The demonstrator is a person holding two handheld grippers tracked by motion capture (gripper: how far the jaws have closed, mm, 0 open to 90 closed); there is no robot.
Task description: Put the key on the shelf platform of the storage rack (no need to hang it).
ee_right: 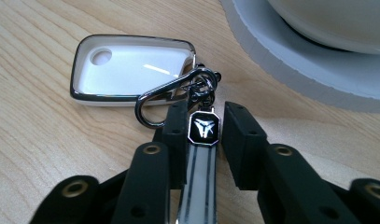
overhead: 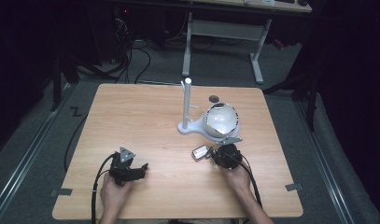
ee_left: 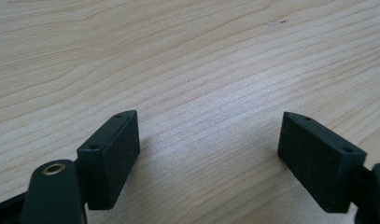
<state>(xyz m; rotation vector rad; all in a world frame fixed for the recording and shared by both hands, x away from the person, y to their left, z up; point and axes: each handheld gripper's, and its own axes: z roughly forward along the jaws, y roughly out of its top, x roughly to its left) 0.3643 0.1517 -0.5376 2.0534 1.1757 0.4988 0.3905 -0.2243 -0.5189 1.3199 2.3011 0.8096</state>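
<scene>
The right gripper (ee_right: 199, 140) is clenched on the key fob's strap (ee_right: 199, 182); the key fob (overhead: 200, 152) lies at its nine o'clock on the tabletop (overhead: 145, 116), long axis crosswise. The left gripper (ee_left: 208, 149), released, is farther off.

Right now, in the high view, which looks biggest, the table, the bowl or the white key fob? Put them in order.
1. Table, by far the largest.
2. Bowl, sitting on the white stand.
3. Key fob, smallest, lying by the right claw.

All three sit at much the same distance from the camera, so the order is safe.
</scene>
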